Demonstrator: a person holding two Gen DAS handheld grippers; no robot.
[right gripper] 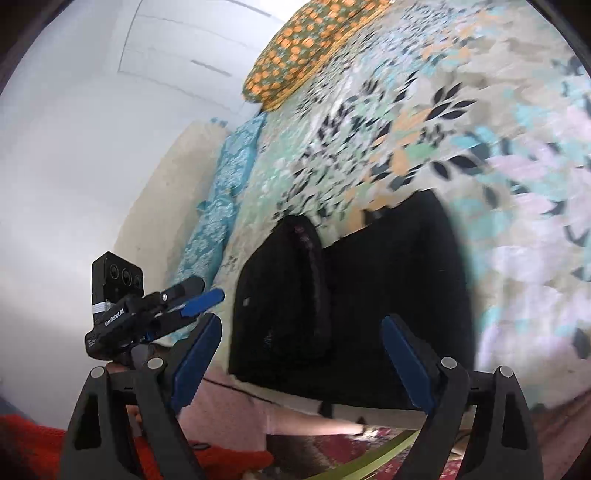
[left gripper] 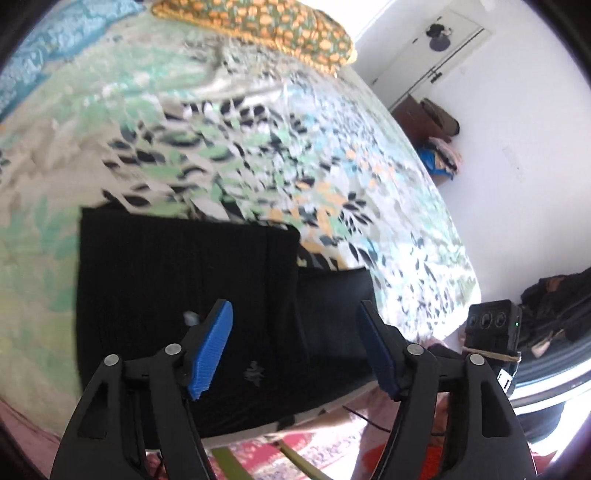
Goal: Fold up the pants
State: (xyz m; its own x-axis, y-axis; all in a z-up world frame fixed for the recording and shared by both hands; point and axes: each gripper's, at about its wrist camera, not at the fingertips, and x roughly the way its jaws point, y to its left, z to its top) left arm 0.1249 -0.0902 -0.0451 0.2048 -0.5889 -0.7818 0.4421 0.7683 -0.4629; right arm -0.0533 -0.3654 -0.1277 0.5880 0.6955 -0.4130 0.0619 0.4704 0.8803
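Pants [left gripper: 188, 295] lie folded on the bed [left gripper: 258, 147], a black, roughly rectangular bundle near the bed's front edge. In the left wrist view one thicker layer sits over a flatter panel that sticks out from under it on the side toward the white wall [left gripper: 517, 147]. A small pale mark and a little grey emblem show on the dark cloth; the fabric is otherwise plain and its folds are hard to read because it is so dark.

No box, basket or other container shows clearly; the bed's leaf-patterned cover carries only the pants, an orange-and-green patterned pillow [left gripper: 258, 26] at the far end, and a strip of blue patterned cloth [right gripper: 218, 210] along the far side of the bed from the pants.

Left gripper [left gripper: 295, 347] hangs above the pants with its blue-padded jaws spread wide, holding nothing. Right gripper [right gripper: 299, 362] likewise hangs over the near edge of the pants, jaws wide apart and empty; in its view the left gripper shows off the bed's side.
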